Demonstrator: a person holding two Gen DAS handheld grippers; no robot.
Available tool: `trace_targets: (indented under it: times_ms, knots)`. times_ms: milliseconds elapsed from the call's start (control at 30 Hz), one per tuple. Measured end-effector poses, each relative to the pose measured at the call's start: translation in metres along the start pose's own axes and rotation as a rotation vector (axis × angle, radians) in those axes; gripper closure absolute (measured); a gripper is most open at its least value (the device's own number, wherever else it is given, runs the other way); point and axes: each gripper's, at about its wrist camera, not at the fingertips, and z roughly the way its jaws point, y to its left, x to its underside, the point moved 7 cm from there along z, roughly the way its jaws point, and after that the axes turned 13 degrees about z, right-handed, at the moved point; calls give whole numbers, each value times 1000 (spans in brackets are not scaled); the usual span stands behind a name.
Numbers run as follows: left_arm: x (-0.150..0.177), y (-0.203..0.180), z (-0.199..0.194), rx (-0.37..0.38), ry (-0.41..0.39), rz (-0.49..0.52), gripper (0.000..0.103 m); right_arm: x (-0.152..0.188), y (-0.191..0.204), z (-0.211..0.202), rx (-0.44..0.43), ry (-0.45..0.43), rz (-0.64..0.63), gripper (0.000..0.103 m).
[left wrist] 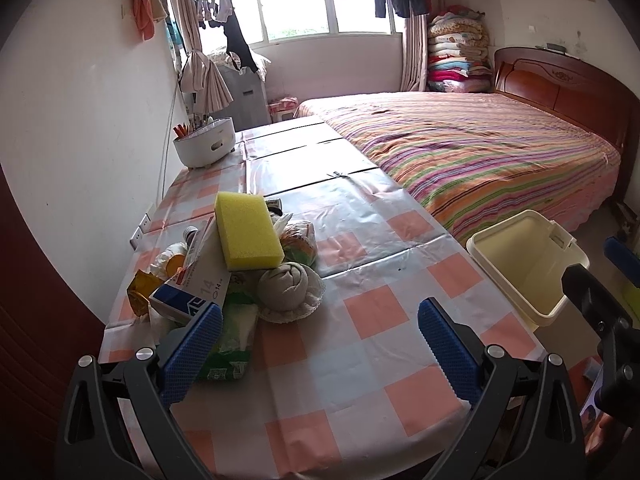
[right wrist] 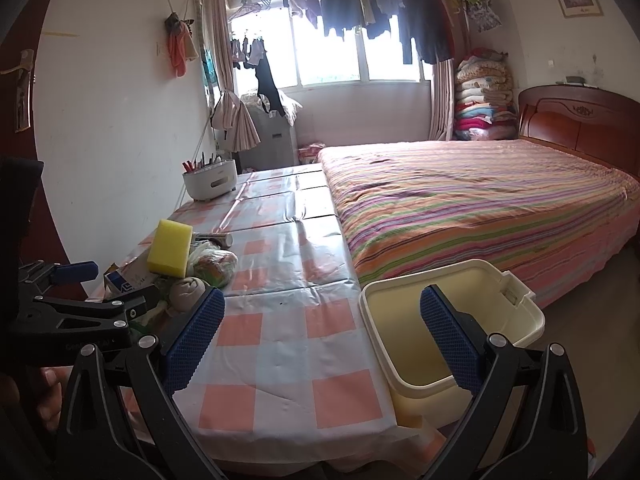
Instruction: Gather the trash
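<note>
With both the left gripper (left wrist: 320,344) and right gripper (right wrist: 322,340) spread empty, I should approach the yellow sponge (left wrist: 248,234) squarely, left of the bin (left wrist: 528,264).

Green packet (left wrist: 230,344) half hidden behind left gripper (left wrist: 320,344), print illegible

A bed with a striped multicoloured cover (right wrist: 472,208) fills the right, a stack of folded quilts (right wrist: 486,96) stands far right by the window, and a white round utensil holder (left wrist: 205,142) sits far left on the checked tablecloth (left wrist: 360,344).
</note>
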Motion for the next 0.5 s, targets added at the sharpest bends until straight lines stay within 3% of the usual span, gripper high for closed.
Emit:
trace_targets:
  times_ms: [500]
  knots:
    - [4,2,4,-6,17,-1,7,2,1,7,0,13,-4,6]
